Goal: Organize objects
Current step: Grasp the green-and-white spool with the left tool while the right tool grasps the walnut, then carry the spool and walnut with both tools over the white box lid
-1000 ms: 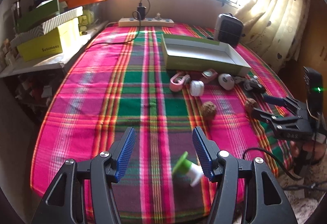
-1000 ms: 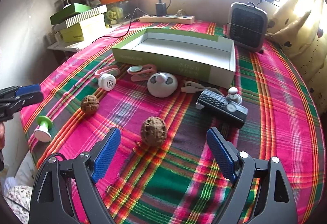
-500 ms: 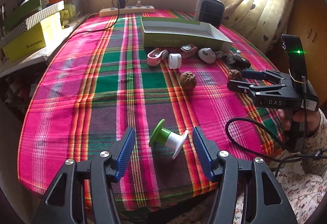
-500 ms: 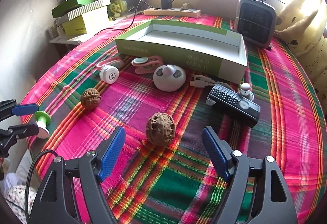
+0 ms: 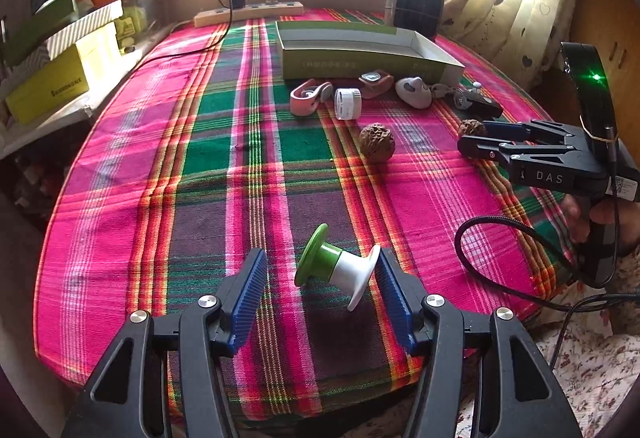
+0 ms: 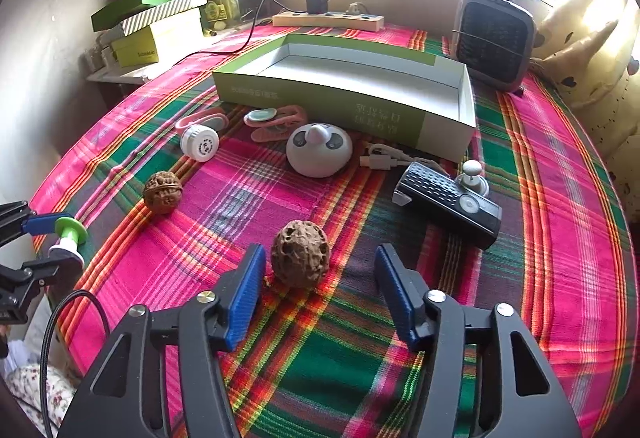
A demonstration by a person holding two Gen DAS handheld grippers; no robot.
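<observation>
The green-and-white spool (image 5: 336,270) lies on its side near the front edge of the tabletop (image 5: 160,166), between the jaws of my left gripper (image 5: 322,294). Those jaws are closing; the white flange sits right against the right-hand pad, and there is a clear gap on the green side. The wrinkled walnut (image 6: 300,258) sits between the jaws of my right gripper (image 6: 320,292), just beside the left pad; these jaws stand fairly wide and are closing too, not yet pressing on it.

A second walnut (image 6: 163,192) lies to the left of the first, well apart. Behind it, a white round cap (image 6: 200,142), two pink clips (image 6: 276,120), a white mouse-shaped gadget (image 6: 320,154) and a small white cable (image 6: 380,158) are strung along the front wall of the open green box (image 6: 320,98). A black remote-like device (image 6: 452,204) lies off to the right with a small white knob (image 6: 472,174) just behind it. Nothing lies between either pair of jaws and its object. A fan heater (image 6: 494,40) and a power strip (image 6: 328,20) stand at the back.
</observation>
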